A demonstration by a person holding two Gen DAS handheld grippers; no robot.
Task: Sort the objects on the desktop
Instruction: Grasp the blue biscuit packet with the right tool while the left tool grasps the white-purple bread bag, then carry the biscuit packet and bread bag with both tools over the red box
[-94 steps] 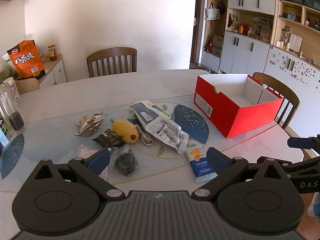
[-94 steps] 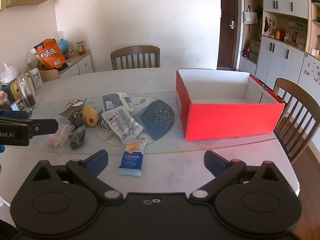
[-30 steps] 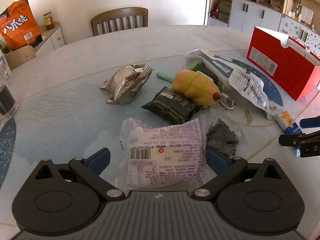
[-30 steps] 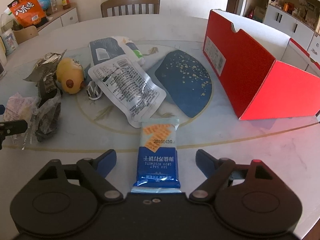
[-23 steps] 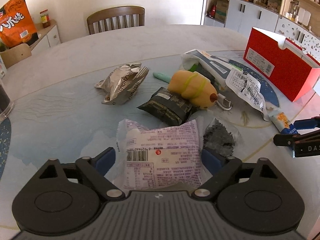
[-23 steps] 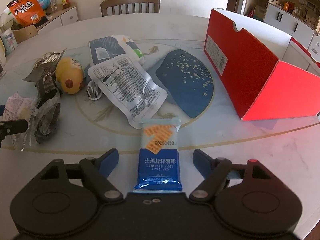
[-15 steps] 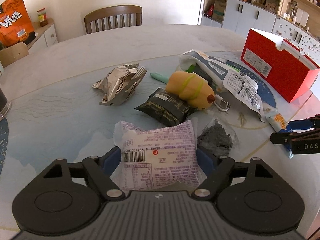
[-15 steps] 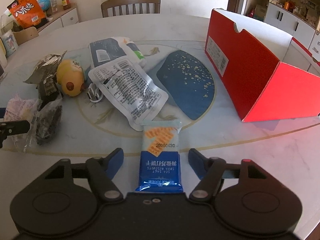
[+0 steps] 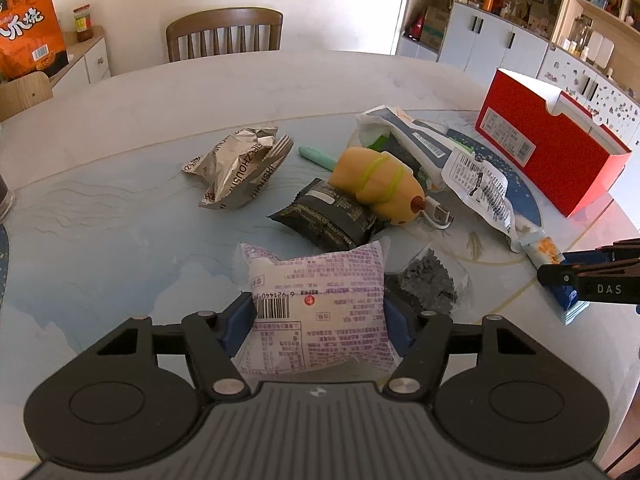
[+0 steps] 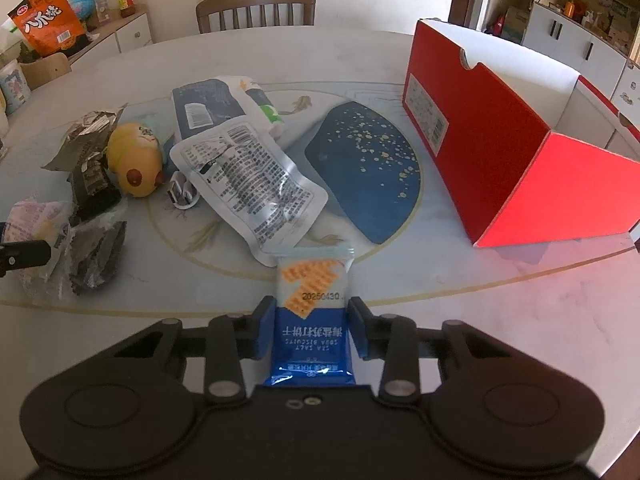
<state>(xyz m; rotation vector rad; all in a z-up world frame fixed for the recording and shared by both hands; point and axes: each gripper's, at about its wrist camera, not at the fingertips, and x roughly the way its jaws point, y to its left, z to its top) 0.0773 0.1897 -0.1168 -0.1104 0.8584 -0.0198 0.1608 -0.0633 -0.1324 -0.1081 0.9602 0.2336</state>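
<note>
My left gripper is shut on a white and purple bread packet lying on the table. My right gripper is shut on a blue soda biscuit packet; that packet also shows in the left wrist view. Between them lie a black snack pack, a yellow plush toy, a crumpled silver wrapper, a clear bag of dark bits, a white printed pouch and a navy pouch. The open red box stands at the right.
A dark blue speckled mat lies between the pouches and the red box. A wooden chair stands behind the round table. An orange snack bag stands on a side cabinet at the far left. A white charger plug lies by the toy.
Both grippers came down to the table and closed: the left onto the bread packet, the right onto the biscuit packet. The jaws narrowed steadily over the last second.
</note>
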